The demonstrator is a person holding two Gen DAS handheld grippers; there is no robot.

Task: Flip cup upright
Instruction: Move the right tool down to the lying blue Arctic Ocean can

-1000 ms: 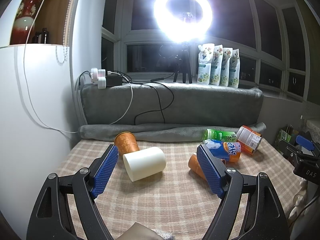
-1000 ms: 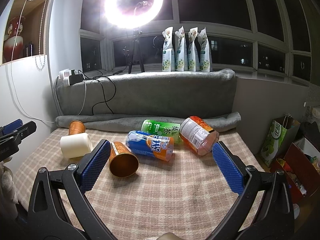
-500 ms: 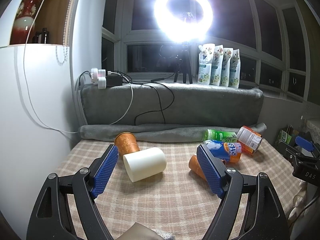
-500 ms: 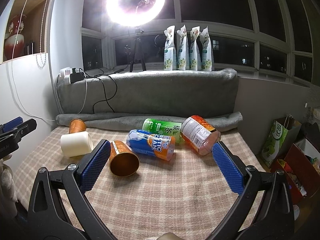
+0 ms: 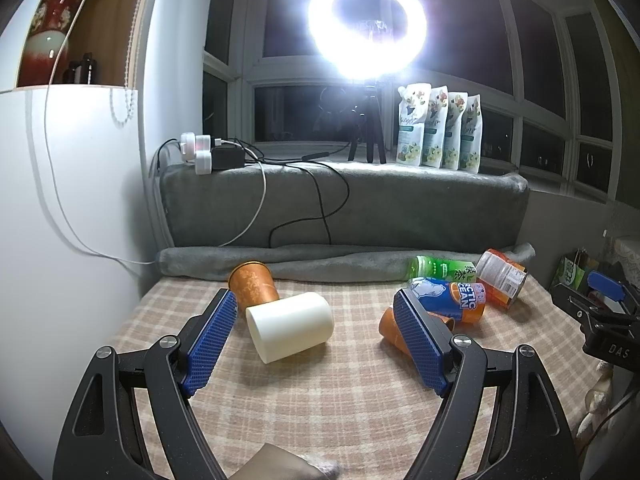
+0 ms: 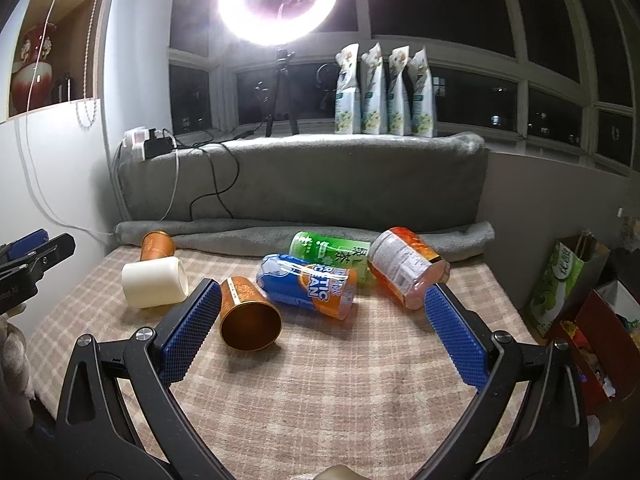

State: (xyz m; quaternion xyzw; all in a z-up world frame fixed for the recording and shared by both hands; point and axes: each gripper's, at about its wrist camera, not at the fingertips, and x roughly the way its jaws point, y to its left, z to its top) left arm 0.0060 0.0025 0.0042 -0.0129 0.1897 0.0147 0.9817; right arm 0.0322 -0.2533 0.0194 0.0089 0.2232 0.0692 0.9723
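Barely shifted from a second ago: left hand-held gripper (image 5: 314,336) stayed spread wide above the checked surface (image 5: 344,400), holding nothing, white cup (image 5: 290,332) lying on its side between its pads (image 5: 210,342). Right hand-held gripper (image 6: 320,334) likewise gaped empty, edged slightly nearer the clutter. Orange cup (image 6: 248,314) lay tipped, mouth toward the right camera; seen only partly from the left, behind a pad. Second orange cup (image 5: 253,288) lay touching the white one. Blue can (image 6: 306,286), green bottle (image 6: 332,254) and jar (image 6: 404,268) crowded together.
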